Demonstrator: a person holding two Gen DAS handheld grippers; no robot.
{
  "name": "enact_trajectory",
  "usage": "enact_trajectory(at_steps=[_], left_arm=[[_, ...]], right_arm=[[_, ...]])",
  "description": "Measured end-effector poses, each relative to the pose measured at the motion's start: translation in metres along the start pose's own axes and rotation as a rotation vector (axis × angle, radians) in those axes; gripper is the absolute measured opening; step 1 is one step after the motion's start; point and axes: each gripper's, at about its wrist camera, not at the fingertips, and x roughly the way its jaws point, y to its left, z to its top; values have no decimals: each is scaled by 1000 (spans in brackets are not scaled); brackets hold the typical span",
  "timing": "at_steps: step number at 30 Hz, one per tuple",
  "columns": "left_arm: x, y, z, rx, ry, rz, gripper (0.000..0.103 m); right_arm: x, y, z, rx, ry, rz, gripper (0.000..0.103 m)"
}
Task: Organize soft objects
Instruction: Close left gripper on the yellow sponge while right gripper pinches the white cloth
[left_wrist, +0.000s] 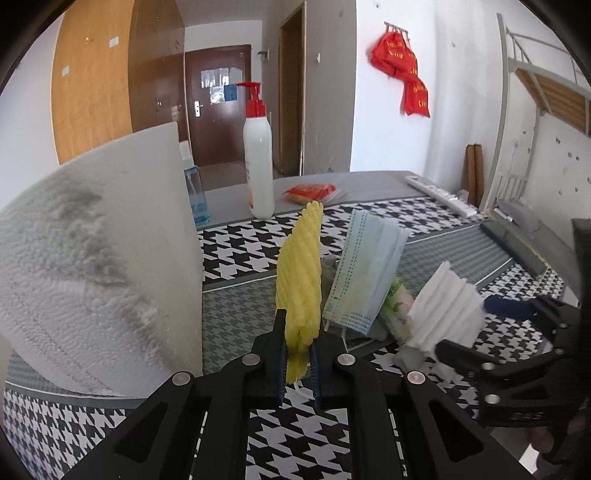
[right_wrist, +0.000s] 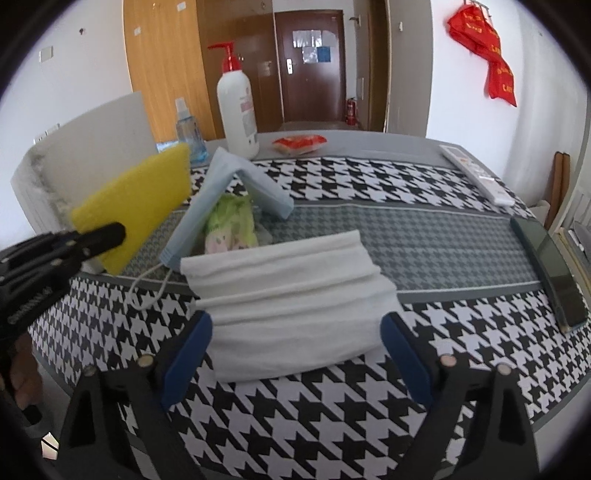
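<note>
The left gripper (left_wrist: 299, 354) is clenched on the lower edge of a yellow sponge (left_wrist: 300, 280), which stands nearly upright above the houndstooth tablecloth (left_wrist: 295, 443). The right gripper (right_wrist: 295, 343) stands wide, its blue pads (right_wrist: 190, 350) flanking a folded white cloth (right_wrist: 291, 295) that rests on the tablecloth; whether the pads touch the cloth's ends cannot be determined, and no squeeze shows.

Recommended practice for the cloth pickup: centre the fold between the pads, lower until they bracket its full thickness, then close evenly so all layers are caught. The sponge should be kept clear of the blue face mask (right_wrist: 229, 192) and the green packet (right_wrist: 231, 221) beneath it.

The right wrist view shows the sponge's broad flat face and the mask tented over the packet, its ear loop (right_wrist: 147, 291) trailing on the tablecloth. The left wrist view shows the sponge edge-on with its ridged texture, plus a large white foam panel (left_wrist: 110, 258) close on the left, only partly visible in the other view.
</note>
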Motion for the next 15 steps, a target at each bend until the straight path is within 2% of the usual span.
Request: enact_trajectory(at_steps=[8, 13, 15], left_arm=[[-22, -1, -6, 9, -53, -39, 11], [-33, 2, -8, -4, -74, -46, 11], [-36, 3, -9, -7, -80, -50, 11]], right_arm=[[11, 1, 0, -15, 65, -55, 85], [13, 1, 0, -23, 74, -64, 84], [14, 2, 0, -31, 77, -63, 81]])
